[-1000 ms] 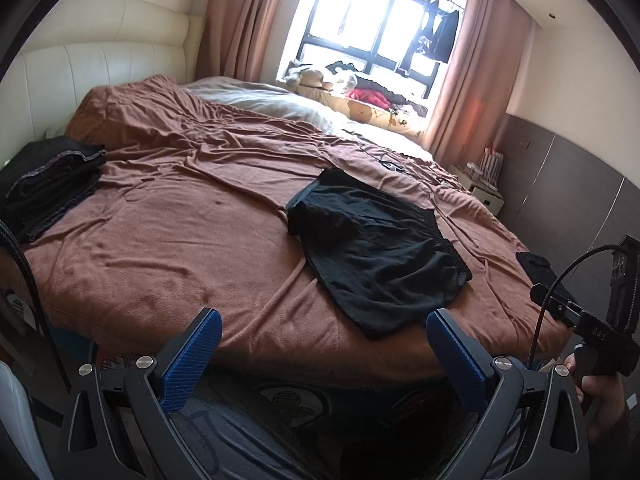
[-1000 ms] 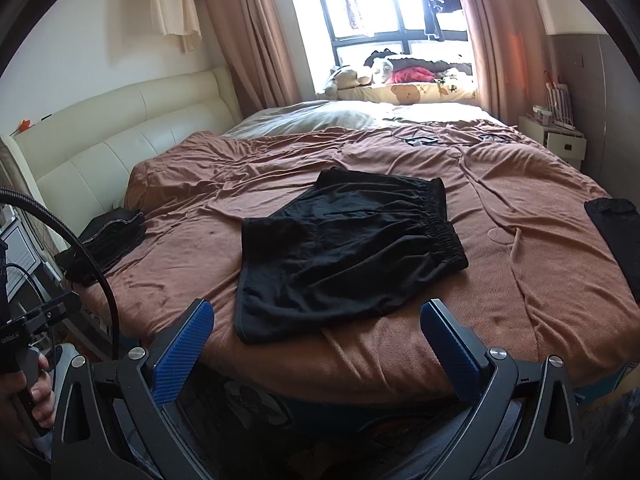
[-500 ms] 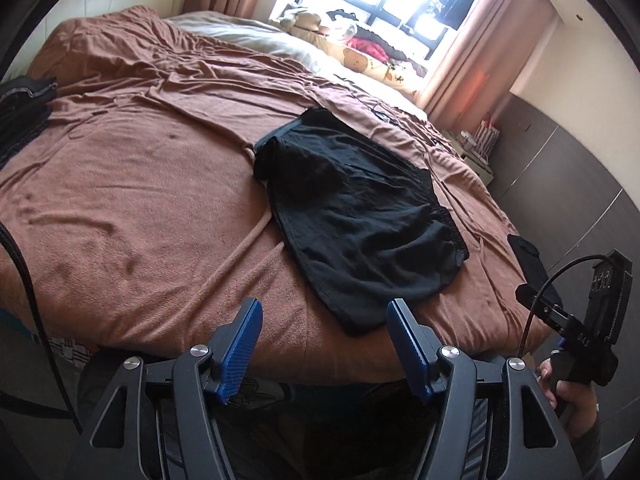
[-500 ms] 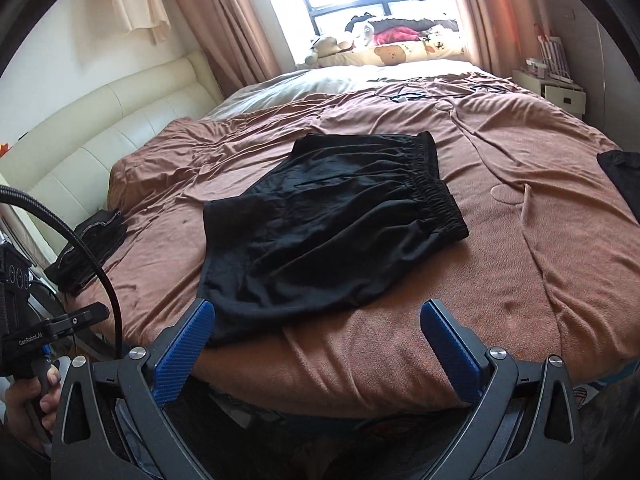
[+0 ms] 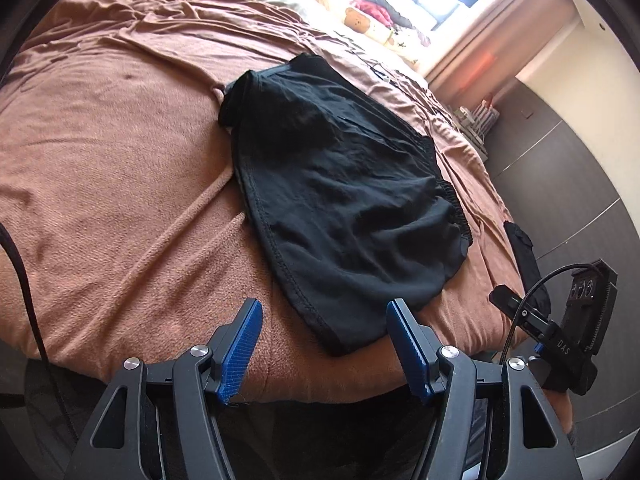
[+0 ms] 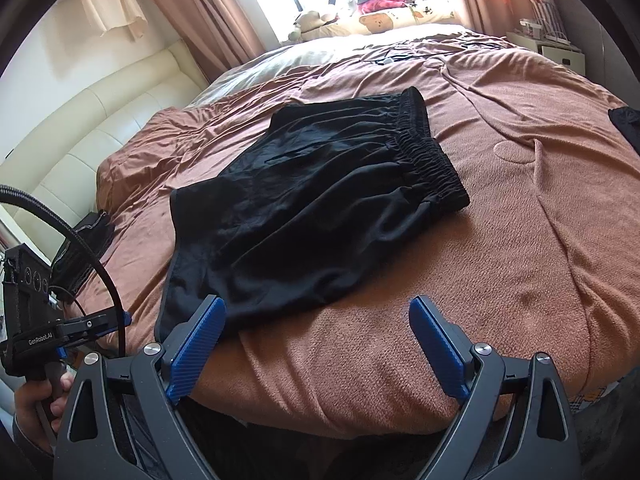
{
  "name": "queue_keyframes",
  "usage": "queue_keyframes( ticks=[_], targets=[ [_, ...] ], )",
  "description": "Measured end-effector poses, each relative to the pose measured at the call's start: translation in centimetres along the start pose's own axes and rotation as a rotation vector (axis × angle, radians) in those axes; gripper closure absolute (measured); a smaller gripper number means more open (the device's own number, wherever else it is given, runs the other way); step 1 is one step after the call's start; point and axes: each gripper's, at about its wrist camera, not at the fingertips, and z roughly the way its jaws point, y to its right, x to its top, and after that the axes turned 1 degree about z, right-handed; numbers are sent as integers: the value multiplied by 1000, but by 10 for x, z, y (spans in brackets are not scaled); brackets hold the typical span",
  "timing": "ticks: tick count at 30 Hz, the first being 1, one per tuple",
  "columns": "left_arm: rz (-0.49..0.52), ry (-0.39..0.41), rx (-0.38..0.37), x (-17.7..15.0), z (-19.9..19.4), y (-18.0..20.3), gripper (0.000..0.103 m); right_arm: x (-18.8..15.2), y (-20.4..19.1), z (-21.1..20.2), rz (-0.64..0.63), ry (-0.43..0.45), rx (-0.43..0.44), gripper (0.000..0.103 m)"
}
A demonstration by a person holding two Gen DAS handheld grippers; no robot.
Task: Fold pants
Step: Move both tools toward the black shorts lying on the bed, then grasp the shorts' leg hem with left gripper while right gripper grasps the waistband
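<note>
Left cam: your left gripper [image 5: 322, 322] sits half-open at the near bed edge, nothing gripped; its jaws narrowed within the last second. The hem corner of the shorts [image 5: 340, 184] lies between the blue fingertips [image 5: 246, 326], pads not pressing on cloth. Shorts lie flat on the brown blanket [image 5: 104, 152], hem toward you, waistband on the far right side. Only this view shows a second dark garment [image 5: 524, 256] draped over the right bed edge and your right hand's tool body at far right.

Right cam: your right gripper [image 6: 316, 314] is wide, jaws just started closing, nothing between them but bare blanket [image 6: 520, 216]. Left fingertip [image 6: 208, 316] overlaps the shorts [image 6: 304, 208] near hem; can't tell if touching. Only this view shows the elastic waistband clearly, the cream headboard [image 6: 92, 128], a folded dark pile [image 6: 80, 248] by it, and your left hand [image 6: 38, 402] on its handle.
</note>
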Motion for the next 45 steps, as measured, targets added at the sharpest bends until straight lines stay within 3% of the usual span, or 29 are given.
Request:
queue_keyframes(
  ticks=[8, 14, 22, 24, 26, 31, 33, 36, 40, 45],
  targets=[
    [-17, -56, 4, 16, 34, -6, 36, 7, 15, 20, 52, -30, 21, 10],
    [-43, -47, -7, 29, 49, -13, 36, 12, 33, 33, 147, -73, 117, 10],
    [-116, -39, -64, 32, 52, -18, 36, 21, 49, 49, 215, -94, 164, 11],
    [-124, -55, -96, 26, 50, -16, 36, 22, 48, 55, 220, -96, 185, 23],
    [-134, -69, -118, 20, 46, -13, 36, 20, 47, 58, 224, -113, 228, 28],
    [-197, -114, -203, 1, 42, -9, 38, 16, 47, 61, 225, -109, 241, 29],
    [-223, -128, -234, -7, 41, -6, 41, 16, 50, 61, 239, -103, 248, 29],
    [-240, -127, -227, -15, 40, -5, 56, 14, 56, 57, 267, -90, 258, 30],
    [-277, -113, -197, -20, 38, -9, 94, 11, 64, 51, 306, -70, 256, 32],
    [-254, -72, -200, -22, 23, -3, 96, 14, 71, 50, 354, -42, 237, 33]
  ],
)
